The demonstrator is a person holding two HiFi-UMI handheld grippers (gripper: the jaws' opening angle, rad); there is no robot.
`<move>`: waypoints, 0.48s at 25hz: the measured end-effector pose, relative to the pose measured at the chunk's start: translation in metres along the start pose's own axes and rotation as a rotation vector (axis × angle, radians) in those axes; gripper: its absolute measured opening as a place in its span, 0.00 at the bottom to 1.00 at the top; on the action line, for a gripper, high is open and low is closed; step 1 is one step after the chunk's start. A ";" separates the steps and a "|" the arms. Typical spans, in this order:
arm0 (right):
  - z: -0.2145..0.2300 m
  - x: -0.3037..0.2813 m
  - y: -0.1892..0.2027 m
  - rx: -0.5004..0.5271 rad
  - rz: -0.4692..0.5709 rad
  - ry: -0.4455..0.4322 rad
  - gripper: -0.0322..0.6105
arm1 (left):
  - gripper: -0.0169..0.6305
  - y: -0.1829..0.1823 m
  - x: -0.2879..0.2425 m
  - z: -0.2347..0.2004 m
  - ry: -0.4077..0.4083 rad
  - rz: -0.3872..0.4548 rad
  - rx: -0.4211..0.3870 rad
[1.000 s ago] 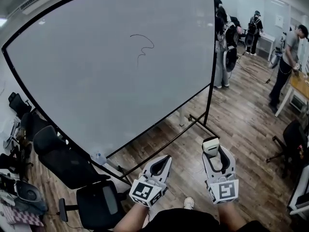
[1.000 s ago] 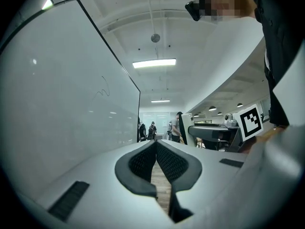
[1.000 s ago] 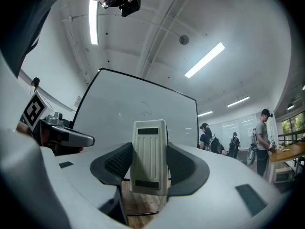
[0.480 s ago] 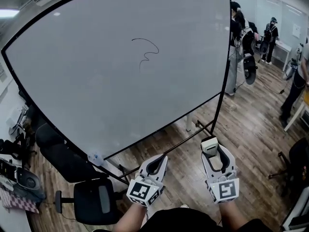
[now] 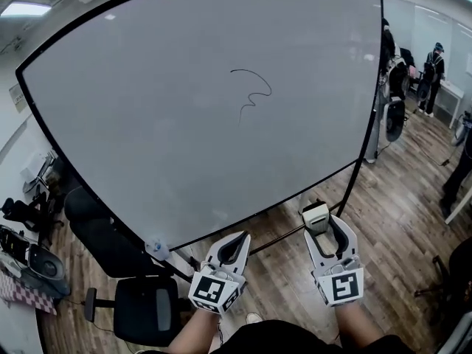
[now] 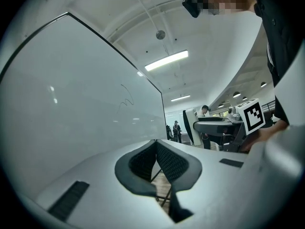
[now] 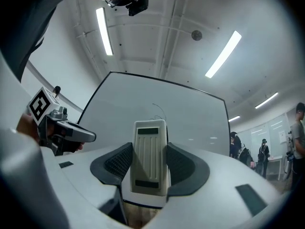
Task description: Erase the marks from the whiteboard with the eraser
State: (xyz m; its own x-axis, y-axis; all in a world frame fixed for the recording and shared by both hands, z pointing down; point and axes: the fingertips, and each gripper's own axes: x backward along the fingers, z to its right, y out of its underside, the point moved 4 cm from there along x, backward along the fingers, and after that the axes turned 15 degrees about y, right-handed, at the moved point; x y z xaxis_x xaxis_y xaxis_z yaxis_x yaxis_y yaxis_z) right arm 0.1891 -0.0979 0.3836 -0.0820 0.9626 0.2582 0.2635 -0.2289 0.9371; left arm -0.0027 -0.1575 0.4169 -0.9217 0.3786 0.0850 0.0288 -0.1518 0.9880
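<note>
A large whiteboard (image 5: 184, 124) on a black wheeled frame fills the head view, with one thin black squiggle (image 5: 252, 93) near its upper middle. My right gripper (image 5: 320, 220) is shut on a cream-coloured eraser (image 5: 316, 215), held low below the board's bottom edge; in the right gripper view the eraser (image 7: 150, 157) stands upright between the pads, with the squiggle (image 7: 158, 109) just above it. My left gripper (image 5: 234, 245) hangs beside it, shut, with nothing between its jaws. The left gripper view shows the squiggle (image 6: 126, 97) far up the board.
Black office chairs (image 5: 140, 308) stand at the lower left under the board's corner. A small bottle (image 5: 156, 248) sits by the board's foot. People (image 5: 432, 76) stand at the far right on the wooden floor, near a table.
The view has shifted closer and to the left, so the board fills more of the frame and the squiggle sits further right. Both grippers stay low, right still holding the eraser.
</note>
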 end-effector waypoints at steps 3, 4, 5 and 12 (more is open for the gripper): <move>-0.011 -0.023 -0.008 0.002 0.036 -0.034 0.44 | 0.05 -0.003 0.002 -0.021 -0.028 0.017 0.000; -0.017 -0.032 -0.012 0.008 0.054 -0.043 0.44 | 0.05 -0.004 0.002 -0.028 -0.028 0.018 -0.002; -0.022 -0.040 -0.017 0.015 0.074 -0.051 0.44 | 0.05 -0.005 0.002 -0.034 -0.025 0.019 -0.005; -0.052 -0.087 -0.034 0.054 0.158 -0.110 0.43 | 0.05 -0.002 0.007 -0.066 -0.024 0.050 -0.008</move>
State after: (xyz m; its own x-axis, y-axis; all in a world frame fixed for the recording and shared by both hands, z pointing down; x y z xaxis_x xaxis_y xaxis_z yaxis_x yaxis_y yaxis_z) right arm 0.1376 -0.1811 0.3419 0.0691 0.9260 0.3713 0.3165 -0.3733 0.8721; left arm -0.0351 -0.2151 0.4068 -0.9096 0.3921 0.1371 0.0712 -0.1780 0.9814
